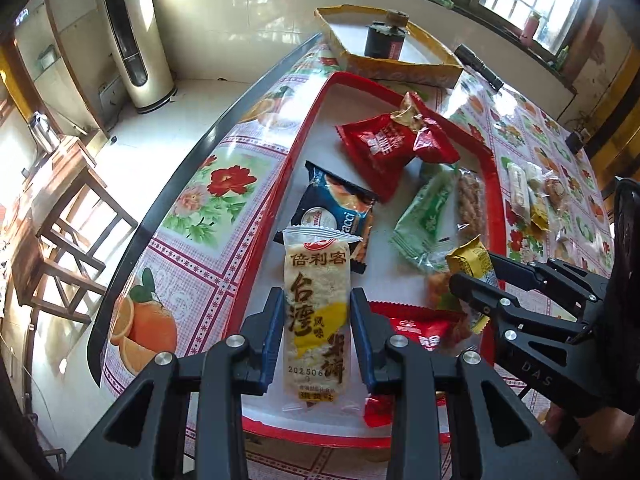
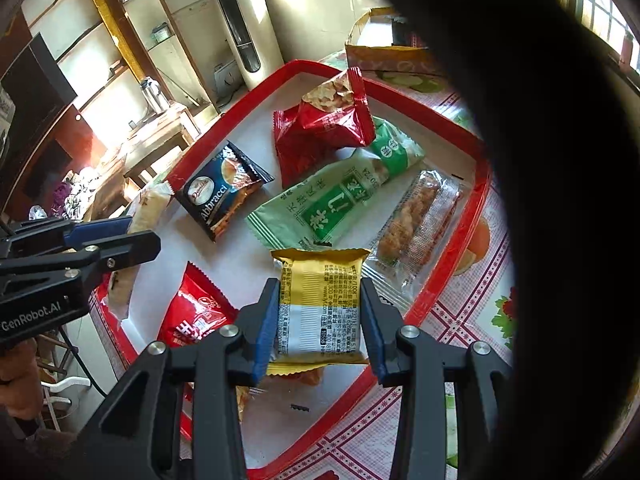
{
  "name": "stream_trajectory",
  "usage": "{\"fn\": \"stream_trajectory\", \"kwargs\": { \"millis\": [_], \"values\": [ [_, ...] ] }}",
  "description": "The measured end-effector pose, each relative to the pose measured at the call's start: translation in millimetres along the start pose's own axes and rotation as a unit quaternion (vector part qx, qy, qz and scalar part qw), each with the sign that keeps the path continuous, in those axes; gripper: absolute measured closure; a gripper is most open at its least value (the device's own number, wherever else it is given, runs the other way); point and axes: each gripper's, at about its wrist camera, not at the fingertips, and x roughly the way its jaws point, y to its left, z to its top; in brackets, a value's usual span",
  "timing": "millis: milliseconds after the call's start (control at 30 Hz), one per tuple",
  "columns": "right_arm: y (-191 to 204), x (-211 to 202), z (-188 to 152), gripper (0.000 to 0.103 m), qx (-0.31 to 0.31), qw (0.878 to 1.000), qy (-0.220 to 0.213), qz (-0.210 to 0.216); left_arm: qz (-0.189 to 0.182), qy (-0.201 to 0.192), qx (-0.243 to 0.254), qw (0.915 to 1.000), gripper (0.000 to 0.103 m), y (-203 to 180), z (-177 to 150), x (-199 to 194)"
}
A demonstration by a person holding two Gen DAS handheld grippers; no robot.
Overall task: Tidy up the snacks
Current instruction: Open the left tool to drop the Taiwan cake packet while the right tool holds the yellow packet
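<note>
A red-rimmed tray (image 1: 304, 136) (image 2: 452, 120) holds several snack packets. My left gripper (image 1: 318, 332) is shut on a pale rice-cracker bar (image 1: 318, 320), held above the tray's near end. My right gripper (image 2: 320, 312) is shut on a yellow square packet (image 2: 320, 304) above the tray; in the left wrist view the right gripper (image 1: 472, 276) stands at the right with that yellow packet (image 1: 470, 260). In the tray lie red packets (image 1: 384, 140) (image 2: 320, 132), a dark blue Abbracci packet (image 1: 340, 204) (image 2: 224, 196), a green packet (image 1: 424, 216) (image 2: 332, 200) and a clear twisted-pastry packet (image 2: 412, 220).
A cardboard box (image 1: 400, 64) with a dark jar (image 1: 384, 40) stands beyond the tray. A black flashlight (image 1: 478, 62) and several loose snacks (image 1: 528, 196) lie on the floral tablecloth (image 1: 192, 216) to the right. The table edge runs along the left, with wooden chairs (image 1: 60, 232) below.
</note>
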Motion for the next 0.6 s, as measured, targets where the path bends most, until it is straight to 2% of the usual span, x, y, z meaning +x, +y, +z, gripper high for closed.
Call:
{"fn": "stream_trajectory", "kwargs": {
  "millis": [400, 467, 533, 600],
  "values": [
    [-10.7, 13.3, 3.7, 0.061, 0.033, 0.999, 0.003, 0.002, 0.006, 0.033, 0.014, 0.9994, 0.069, -7.8, -0.5, 32.5],
    [-10.1, 13.6, 3.7, 0.061, 0.032, 0.999, 0.005, 0.001, 0.016, 0.027, 0.022, 0.9993, 0.064, -11.1, -1.3, 32.1],
    [-10.0, 13.6, 4.2, 0.059, 0.031, 1.0, 0.006, -0.002, 0.027, 0.022, 0.026, 0.999, 0.054, -14.8, -1.9, 32.0],
    [-10.2, 13.2, 4.9, 0.055, 0.03, 1.0, 0.007, -0.005, 0.026, 0.021, 0.024, 0.9991, 0.053, -13.3, -3.4, 30.1]
  ]
}}
